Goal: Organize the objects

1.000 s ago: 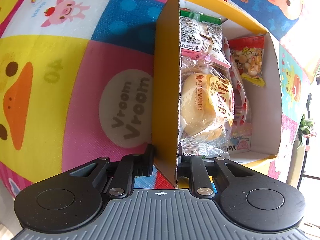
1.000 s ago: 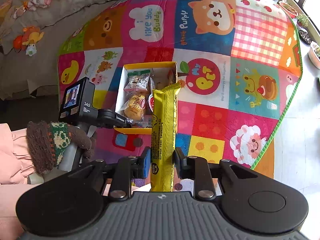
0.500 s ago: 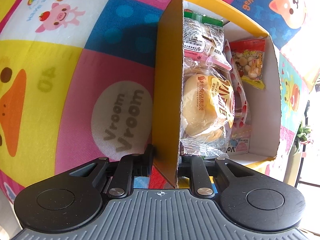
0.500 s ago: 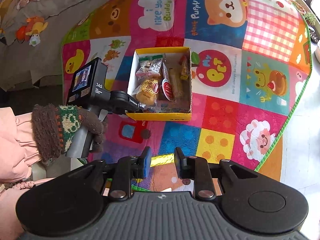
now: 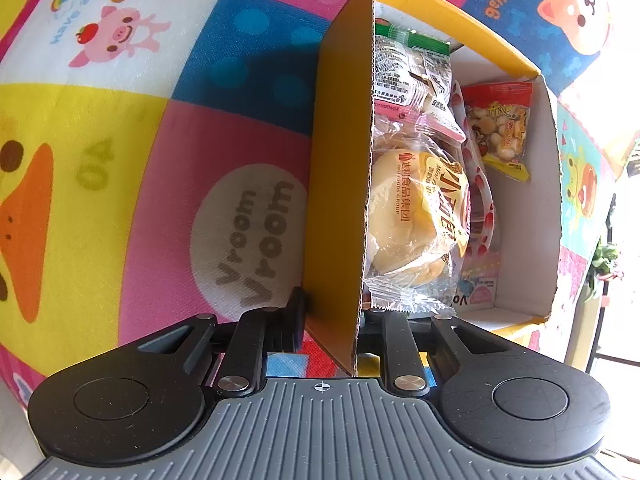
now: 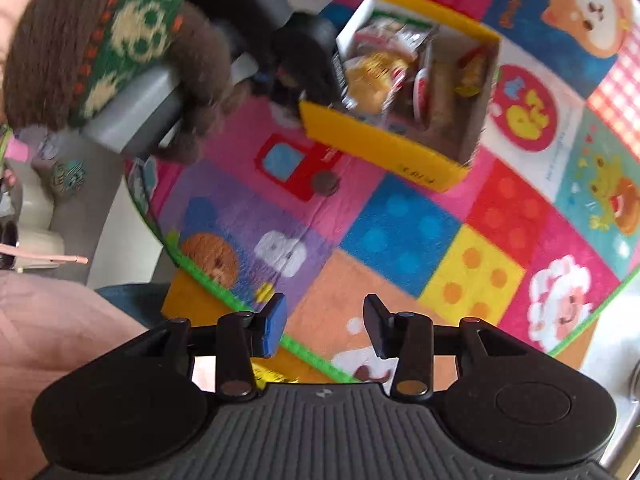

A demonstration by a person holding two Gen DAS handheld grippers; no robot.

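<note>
A yellow cardboard box (image 5: pixel 334 184) stands on the play mat, filled with snack packets: a wrapped bun (image 5: pixel 412 216), clear-wrapped packets (image 5: pixel 404 76) and a red nut packet (image 5: pixel 502 128). My left gripper (image 5: pixel 332 312) is shut on the box's near side wall, one finger outside, one inside. In the right wrist view the box (image 6: pixel 384 140) sits at upper centre with the left gripper body (image 6: pixel 296 44) and a gloved hand (image 6: pixel 120 44) beside it. My right gripper (image 6: pixel 325 324) is open and empty above the mat's near edge. A bit of a yellow wrapper (image 6: pixel 272 376) shows below its fingers.
The colourful play mat (image 6: pixel 400 232) covers the surface; its green-trimmed edge (image 6: pixel 224 292) runs close under the right gripper. A pink-clad leg (image 6: pixel 60 340) lies at lower left. Grey floor shows at the far right (image 6: pixel 616 336).
My right gripper let go of the long yellow snack bar, opened, and swung down and left toward the mat's edge. The left gripper kept its hold on the box wall, barely moving.
</note>
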